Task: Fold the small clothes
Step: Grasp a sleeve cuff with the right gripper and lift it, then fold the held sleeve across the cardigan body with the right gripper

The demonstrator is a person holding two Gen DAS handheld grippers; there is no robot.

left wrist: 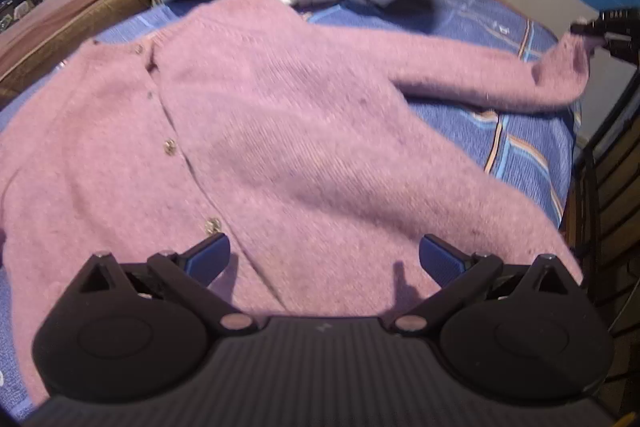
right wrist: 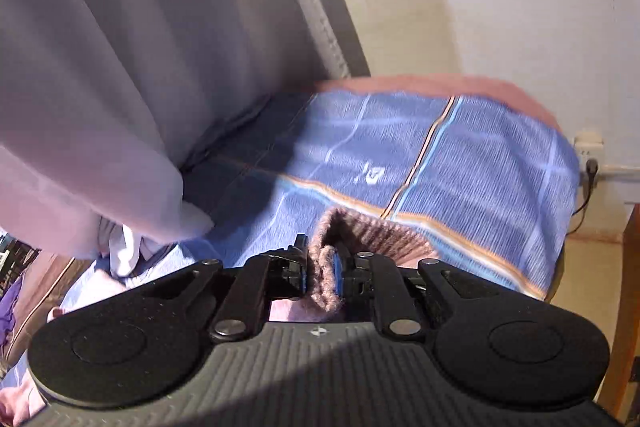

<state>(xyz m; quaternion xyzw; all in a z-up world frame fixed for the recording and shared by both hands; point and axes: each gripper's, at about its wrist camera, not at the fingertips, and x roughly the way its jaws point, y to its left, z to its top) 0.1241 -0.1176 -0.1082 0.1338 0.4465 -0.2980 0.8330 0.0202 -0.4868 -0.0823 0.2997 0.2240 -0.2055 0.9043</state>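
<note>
Knitwear first: we see a pink cardigan [left wrist: 256, 131] spread flat, buttons up, across the blue plaid bedcover [left wrist: 520, 147], with one sleeve [left wrist: 492, 75] stretched out toward two o'clock. At that sleeve's cuff [right wrist: 360, 235], our right gripper [right wrist: 320, 273] has its jaws pinched tight on the ribbed knit. Our left gripper [left wrist: 324, 259] hangs at six o'clock above the hem, jaws spread wide and holding nothing. Grey fabric [right wrist: 120, 47] lies bunched at eleven o'clock beyond the collar.
</note>
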